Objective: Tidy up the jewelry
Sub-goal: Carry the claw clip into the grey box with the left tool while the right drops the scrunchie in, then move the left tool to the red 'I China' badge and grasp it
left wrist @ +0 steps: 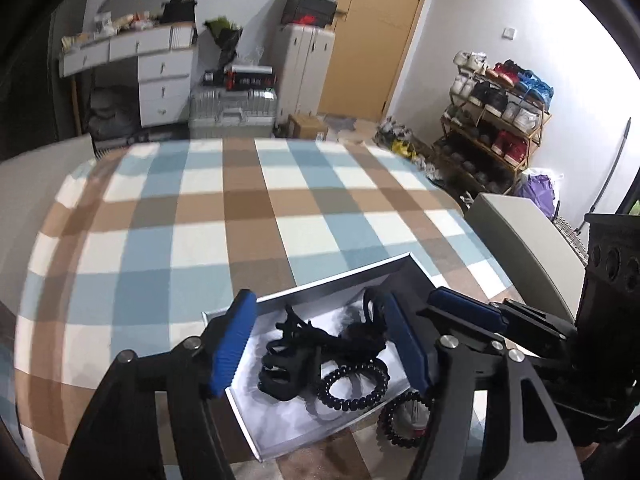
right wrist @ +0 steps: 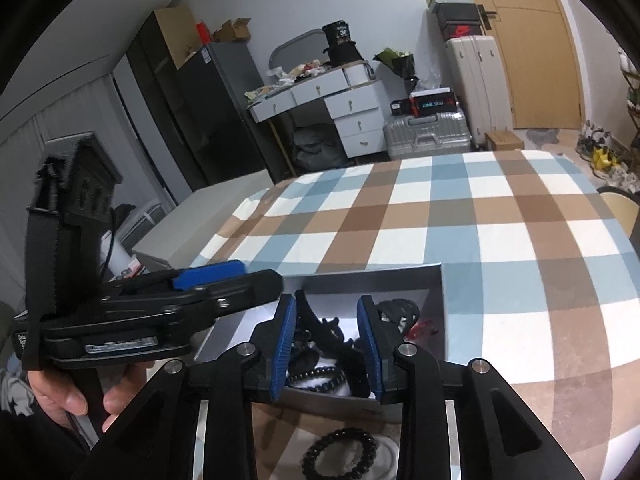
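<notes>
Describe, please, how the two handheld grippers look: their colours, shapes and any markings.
Both grippers are black, with flat angular linkage arms joined by round silver bolts. Each finger carries a long blue ribbed pad. The left gripper and the right gripper look alike in this. Seen from the right wrist view, the left one has a black body with a white label, too blurred to read, and a black strap.

White desk (right wrist: 320,92), wooden door (right wrist: 532,48)
</notes>
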Motion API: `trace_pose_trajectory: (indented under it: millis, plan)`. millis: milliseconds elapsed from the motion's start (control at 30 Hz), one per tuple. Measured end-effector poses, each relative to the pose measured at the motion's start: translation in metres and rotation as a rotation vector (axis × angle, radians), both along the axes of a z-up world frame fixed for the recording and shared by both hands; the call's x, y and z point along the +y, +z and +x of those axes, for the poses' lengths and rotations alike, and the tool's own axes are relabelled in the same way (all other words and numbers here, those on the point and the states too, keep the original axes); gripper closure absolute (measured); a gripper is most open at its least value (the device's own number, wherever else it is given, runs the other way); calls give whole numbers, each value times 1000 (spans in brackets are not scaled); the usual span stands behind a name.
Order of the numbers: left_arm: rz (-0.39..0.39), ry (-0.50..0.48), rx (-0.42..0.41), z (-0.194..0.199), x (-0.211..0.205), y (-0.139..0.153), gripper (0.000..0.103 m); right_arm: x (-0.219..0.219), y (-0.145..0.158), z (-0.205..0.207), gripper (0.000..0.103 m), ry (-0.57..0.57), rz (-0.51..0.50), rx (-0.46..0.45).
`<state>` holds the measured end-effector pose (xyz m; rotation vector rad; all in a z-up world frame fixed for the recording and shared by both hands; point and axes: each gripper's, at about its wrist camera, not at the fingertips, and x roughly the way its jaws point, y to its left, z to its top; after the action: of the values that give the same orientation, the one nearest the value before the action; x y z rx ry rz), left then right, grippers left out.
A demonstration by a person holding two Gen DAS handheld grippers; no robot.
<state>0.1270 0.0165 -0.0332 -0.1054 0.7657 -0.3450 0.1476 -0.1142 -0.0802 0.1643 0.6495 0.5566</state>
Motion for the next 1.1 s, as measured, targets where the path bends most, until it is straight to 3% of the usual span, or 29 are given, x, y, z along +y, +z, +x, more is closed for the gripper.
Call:
trace_pose_trajectory:
  millis: [200, 300, 433, 633, 833, 933, 1100]
  plan:
    - [32, 8, -27, -13, 0, 11, 40, -12, 13, -18, 63, -40, 15, -32]
    - [59, 16, -45, -20, -1, 16, 40, -18, 19, -28, 50, -60, 15, -55]
    - [57, 40, -69, -29, 2, 23, 24, -24, 28, -48, 38, -75, 29, -92]
    - [82, 79, -110, -47, 1, 33, 19, -32, 41, -76, 27, -98, 49, -140]
    - [112, 107, -141, -64, 0, 37, 16, -38, 49, -97, 23, -120, 43, -156]
    - [102, 87, -130, -73, -2, 35, 8, -42, 49, -106, 21, -134, 37, -160]
    - [70, -27, -66, -88, -12, 24, 2, -49, 40, -124, 18, -179, 14, -152]
